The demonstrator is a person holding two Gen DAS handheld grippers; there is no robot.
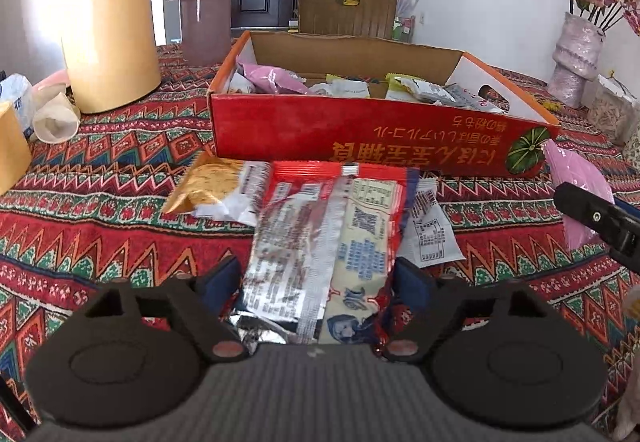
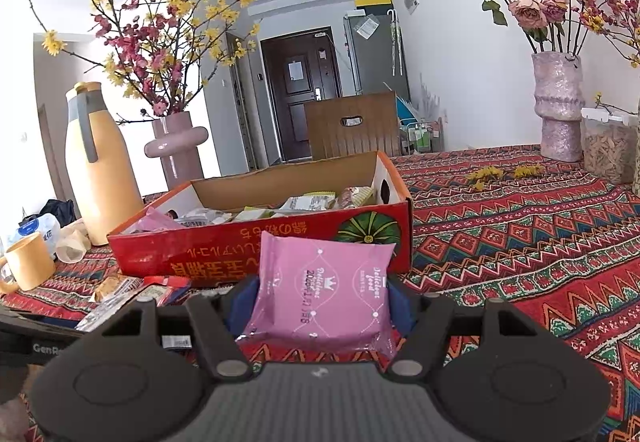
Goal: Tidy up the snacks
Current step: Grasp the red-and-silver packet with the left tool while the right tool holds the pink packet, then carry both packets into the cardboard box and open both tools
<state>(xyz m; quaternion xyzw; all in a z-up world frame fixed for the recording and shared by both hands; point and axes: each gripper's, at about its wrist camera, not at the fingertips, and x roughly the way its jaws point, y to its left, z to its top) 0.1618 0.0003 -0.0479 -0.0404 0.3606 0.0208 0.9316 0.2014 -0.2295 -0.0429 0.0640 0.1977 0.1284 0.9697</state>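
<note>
A: From the left wrist, what sits between the tongs?

B: The left gripper (image 1: 318, 274) has its blue pads against both sides of a red and silver snack packet (image 1: 324, 238), pinching it near its near end; the packet's far end lies just short of the red cardboard box (image 1: 360, 129). A golden cracker packet (image 1: 212, 187) lies to its left on the patterned tablecloth (image 1: 100, 201), touching it, and a white packet (image 1: 434, 232) pokes out on the right.

A: And the box?

B: Open-topped, already holding several packets (pink, white, yellow-green). The other gripper's black tip shows at the right edge, in front of a pink packet.

A: Now the right wrist.

B: The right gripper (image 2: 322, 306) pinches a pink snack packet (image 2: 324, 294) between its pads, held just above the cloth, in front of the box's (image 2: 192, 246) near wall. Left of the box stand a tall yellow jug (image 2: 100, 169) and a mug (image 2: 30, 262).
</note>
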